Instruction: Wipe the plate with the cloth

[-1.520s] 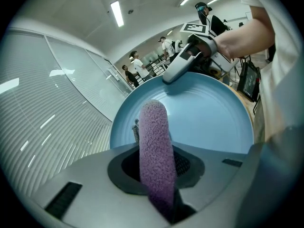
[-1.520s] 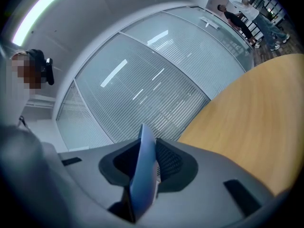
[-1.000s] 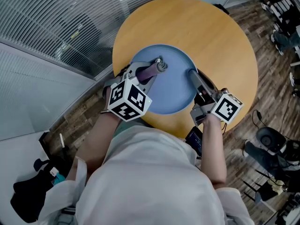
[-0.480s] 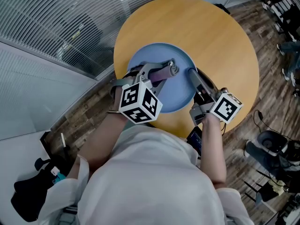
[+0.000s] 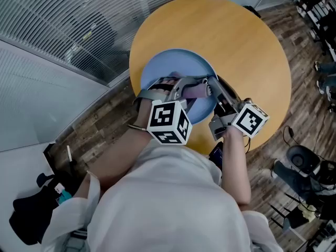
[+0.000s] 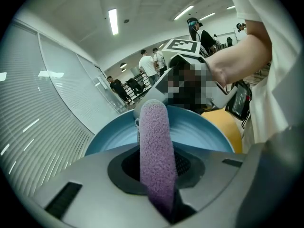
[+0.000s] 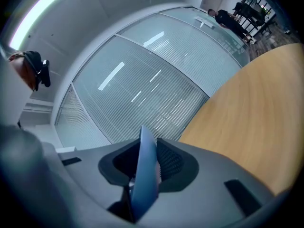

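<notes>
Closest to us, the left tool (image 5: pixel 196 89) is clenched on a roll of fuzzy purple cloth (image 6: pixel 154 141), which stands out past its jaws and reaches down onto the inside of the blue plate (image 5: pixel 167 67). Just beside it, the right tool (image 7: pixel 145 172) is clamped on the plate's near right rim, whose thin blue edge runs up between the jaws, so that hand is steadying the dish. We judge the wiping step to be under way, with the cloth at the near right part of the plate, close to where the rim is held. The next move, as we see it, calls for carrying the cloth back across the unwiped far and left areas, pressing lightly while the right grip holds firm. The main obstacle is the right tool itself, since the two tools are near each other and a stroke further right would bump it. The plate sits at the near edge of the round wooden counter (image 5: pixel 239 41), which is otherwise bare. Beyond are a glass wall (image 7: pixel 142 89) with blinds and several people (image 6: pixel 149 65) standing well away.
</notes>
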Demonstrator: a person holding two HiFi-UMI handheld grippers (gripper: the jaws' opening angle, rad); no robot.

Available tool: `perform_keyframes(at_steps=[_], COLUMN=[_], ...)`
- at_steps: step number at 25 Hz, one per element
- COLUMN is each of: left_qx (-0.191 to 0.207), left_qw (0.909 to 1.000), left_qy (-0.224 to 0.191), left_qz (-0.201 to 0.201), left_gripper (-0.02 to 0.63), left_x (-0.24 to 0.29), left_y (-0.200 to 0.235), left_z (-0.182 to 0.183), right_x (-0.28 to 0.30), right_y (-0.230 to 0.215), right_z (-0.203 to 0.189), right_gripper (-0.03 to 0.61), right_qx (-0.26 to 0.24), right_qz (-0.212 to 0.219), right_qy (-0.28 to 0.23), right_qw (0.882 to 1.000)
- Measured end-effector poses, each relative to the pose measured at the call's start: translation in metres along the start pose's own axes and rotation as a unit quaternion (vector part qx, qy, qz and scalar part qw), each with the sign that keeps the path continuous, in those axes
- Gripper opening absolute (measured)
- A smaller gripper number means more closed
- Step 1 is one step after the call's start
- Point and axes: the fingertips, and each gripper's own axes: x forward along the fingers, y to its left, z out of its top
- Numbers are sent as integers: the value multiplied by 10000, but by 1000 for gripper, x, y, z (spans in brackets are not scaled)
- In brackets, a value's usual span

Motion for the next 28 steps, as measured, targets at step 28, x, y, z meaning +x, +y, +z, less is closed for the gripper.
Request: perform_keyframes(at_steps=[28], left_qx=[666], left_qw=[9977], left_qy=[111], left_qz=[53], left_gripper=[83], left_x=[2], left_y=[-16], left_z=[-11], right_x=[-9], right_y=[-9], right_z=[3], right_gripper=[103], right_qx=[247], right_qz=[-14], right_qy=[-185], right_qw=[9995])
